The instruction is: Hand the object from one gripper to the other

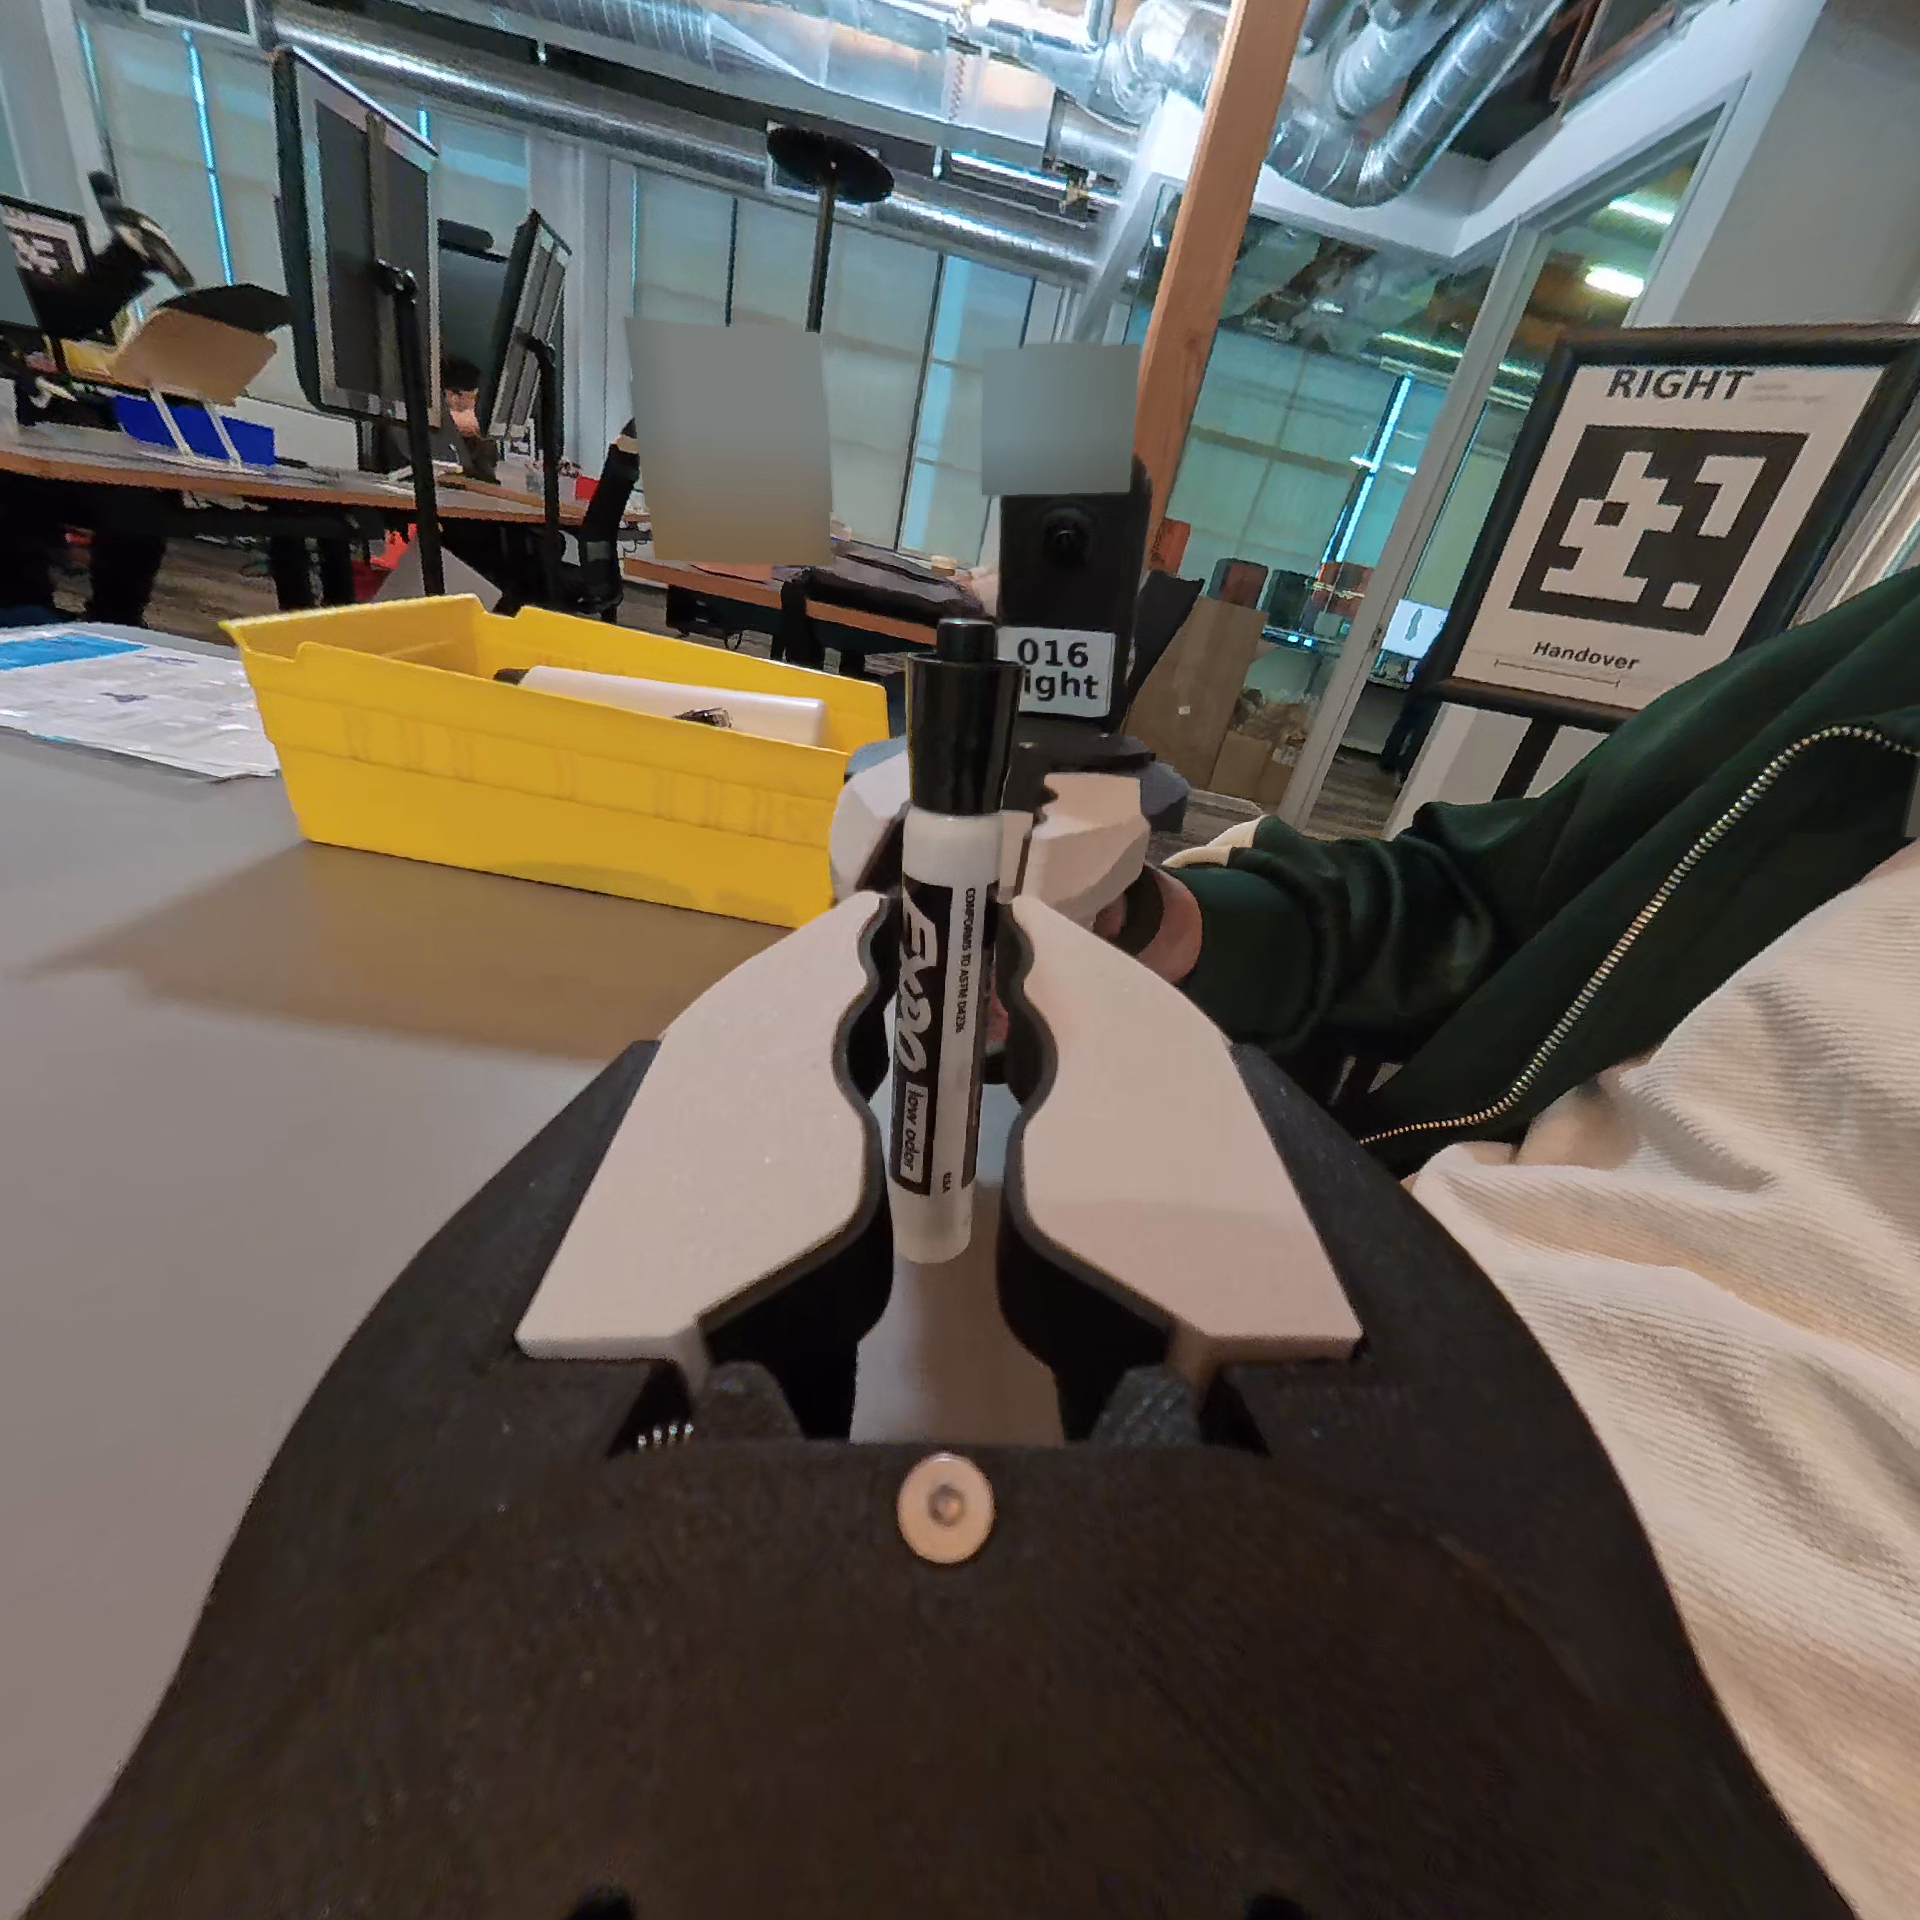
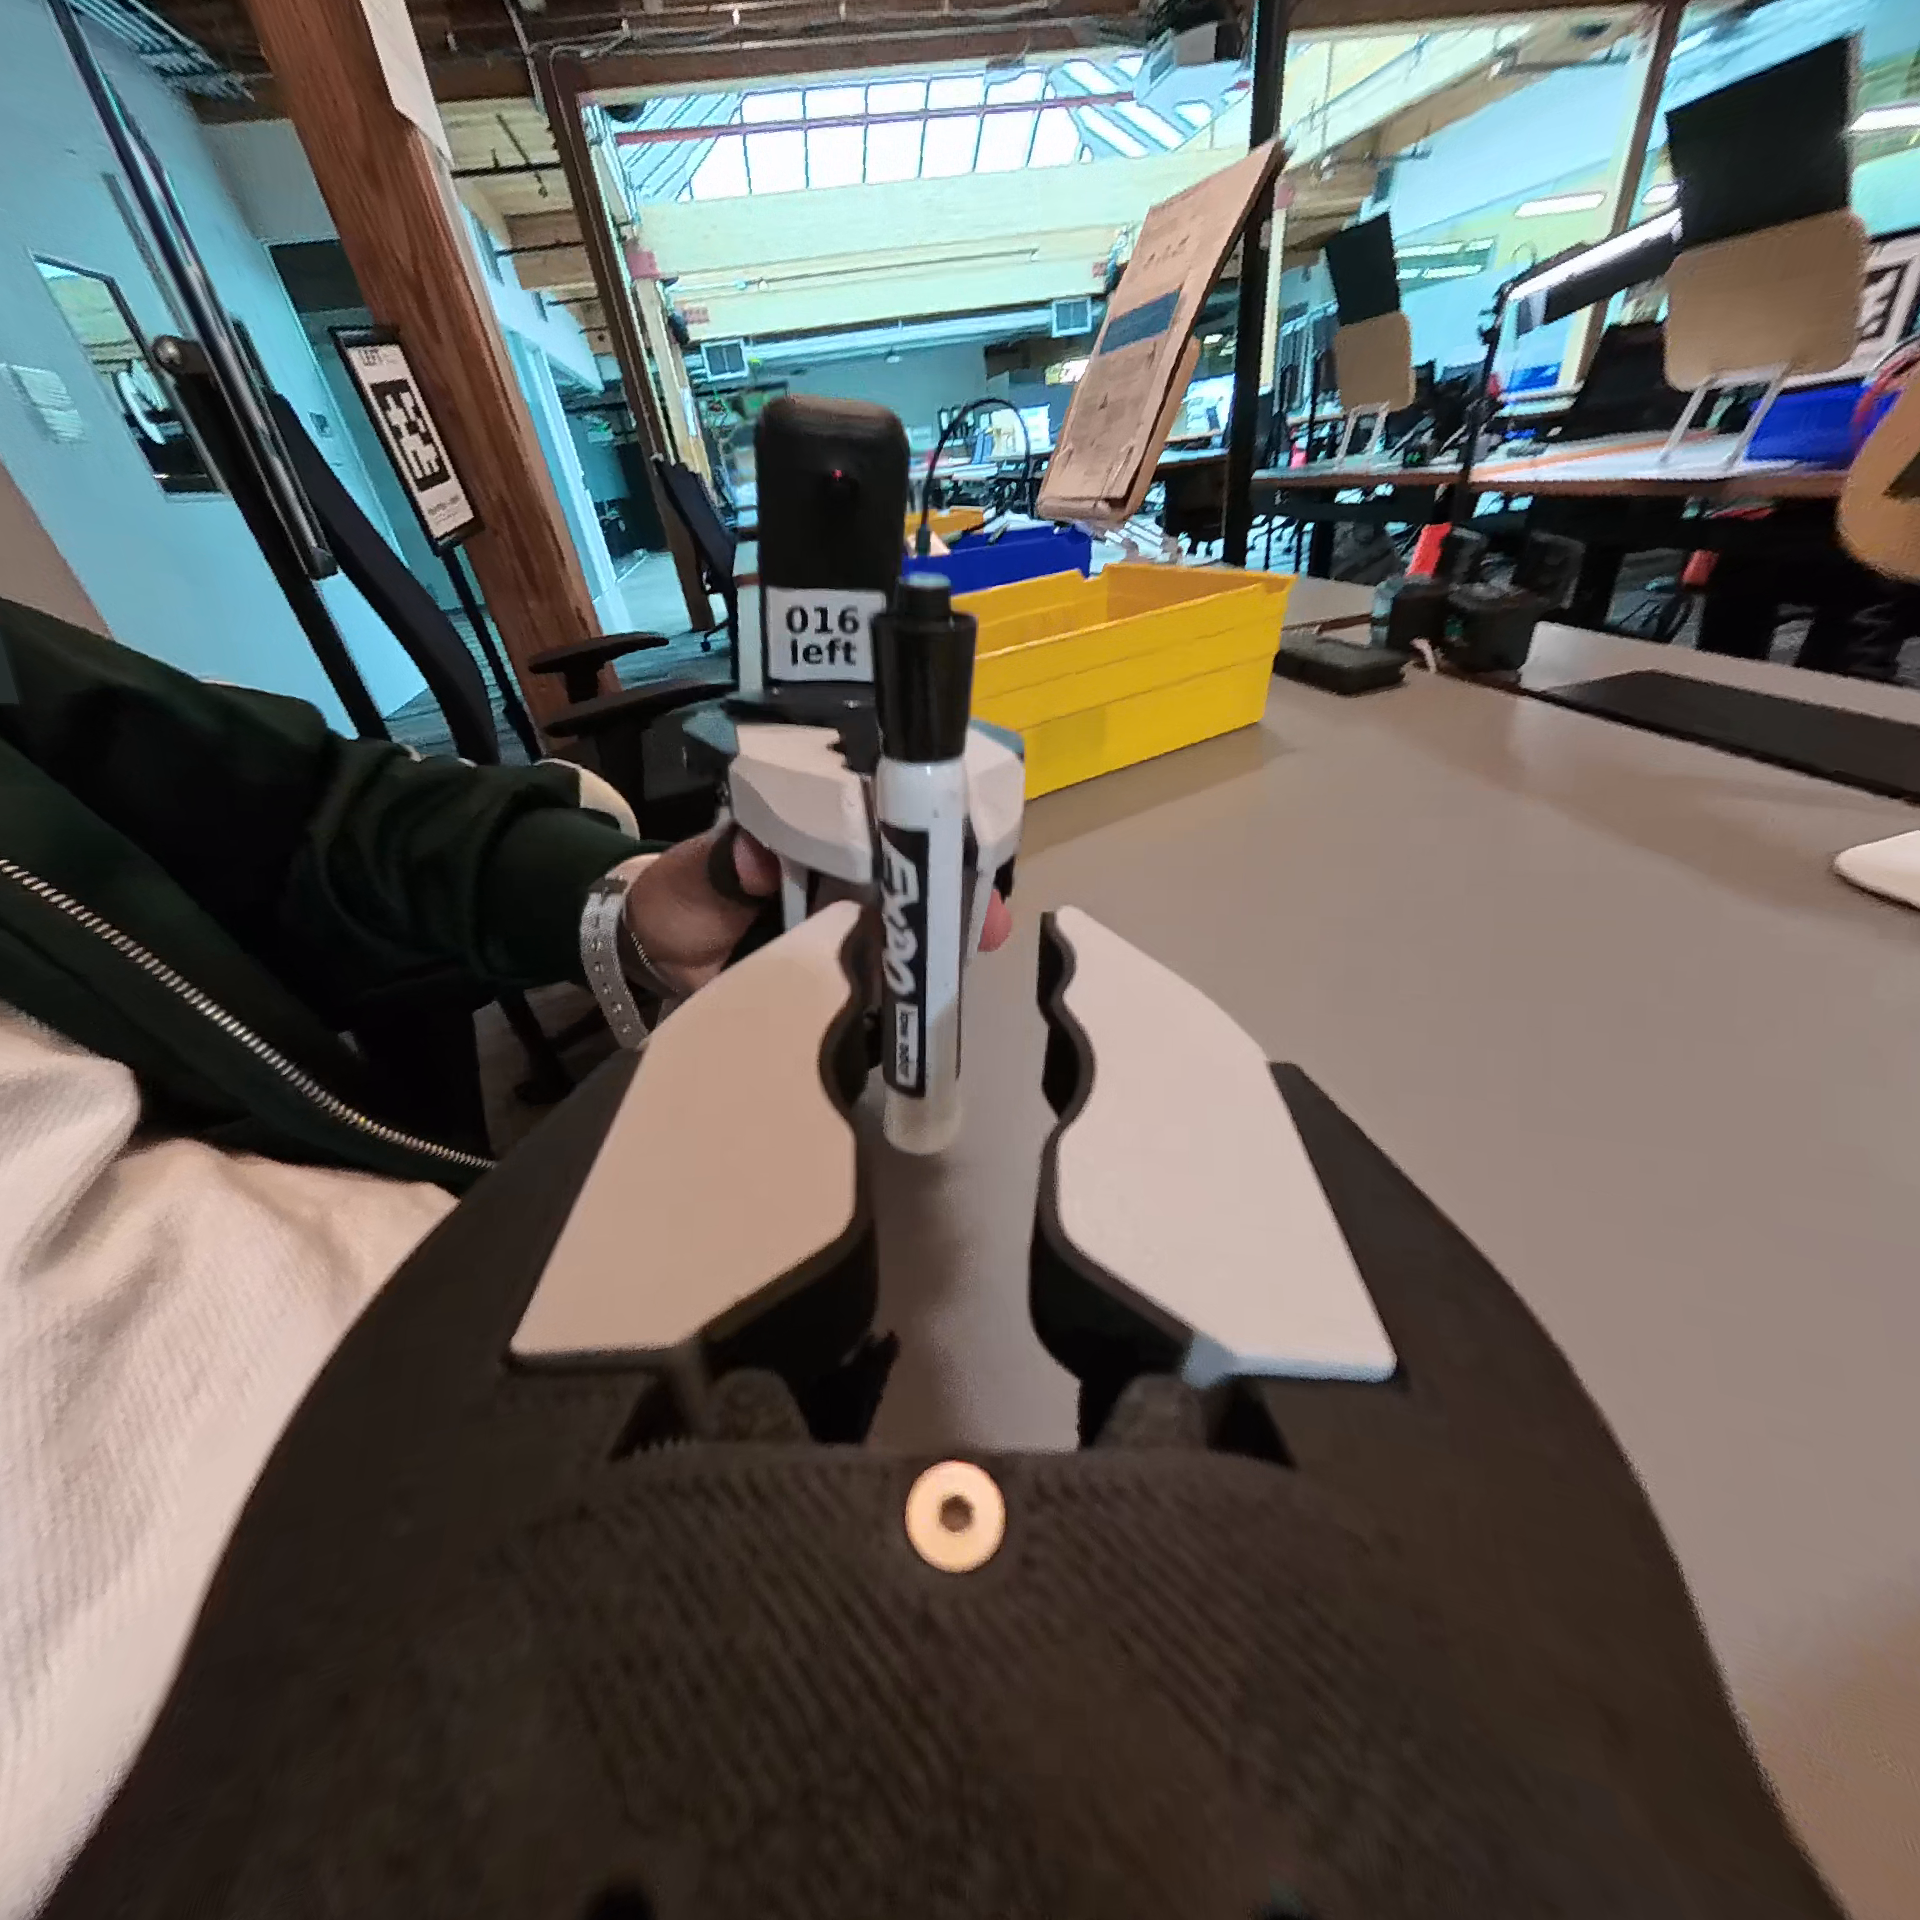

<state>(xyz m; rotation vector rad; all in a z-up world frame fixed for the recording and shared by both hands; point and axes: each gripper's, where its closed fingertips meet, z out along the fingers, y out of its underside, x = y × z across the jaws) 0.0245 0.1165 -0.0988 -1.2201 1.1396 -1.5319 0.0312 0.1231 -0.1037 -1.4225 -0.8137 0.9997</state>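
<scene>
Clearly the handover is midway: the marker [image 1: 940, 956] stands upright above the table [image 1: 260, 1039], pinched between the left tongs [image 1: 940, 961]. The right tongs [image 2: 951, 971] gape around its lower barrel, only one finger [image 2: 748, 1091] near it. Next, they must close before the left ones let go.

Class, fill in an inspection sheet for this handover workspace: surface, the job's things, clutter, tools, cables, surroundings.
Surface: grey table, mostly bare.
Job's things: black-and-white marker, upright, cap up, held clear of the table.
Clutter: yellow bin with a white item inside; printed sheets at the table's far edge.
Tools: left tool closed on the marker's barrel; right tool open, with the marker between its fingers.
Cables: a thin black cable arcs behind the left tool's camera.
Surroundings: wooden post, monitors, framed pattern sign.
</scene>
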